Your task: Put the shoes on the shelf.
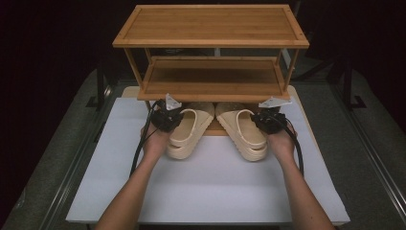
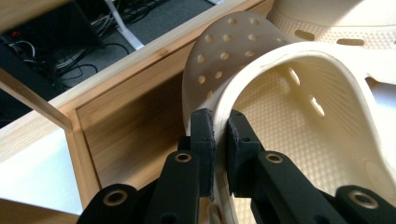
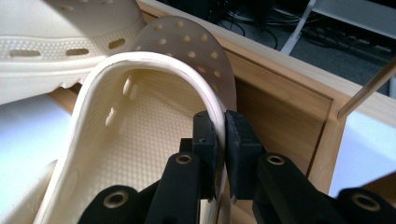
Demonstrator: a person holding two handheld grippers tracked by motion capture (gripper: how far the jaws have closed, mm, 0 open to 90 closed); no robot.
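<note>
Two cream foam clogs sit side by side on the white table, toes under the wooden rack's lower shelf (image 1: 210,91). My left gripper (image 1: 167,116) is shut on the outer side wall of the left clog (image 1: 187,132); in the left gripper view its jaws (image 2: 220,135) pinch the upper's rim (image 2: 243,79). My right gripper (image 1: 269,120) is shut on the outer wall of the right clog (image 1: 244,132); in the right gripper view its jaws (image 3: 220,135) clamp the right clog's rim (image 3: 140,63). Both clogs angle inward at the toes.
A two-tier bamboo shoe rack (image 1: 210,26) stands at the back of the white table top (image 1: 206,187). Its bottom board (image 2: 130,116) and a side post (image 3: 327,140) lie close beside the clogs. Dark floor and table frame rails (image 1: 368,143) surround the table.
</note>
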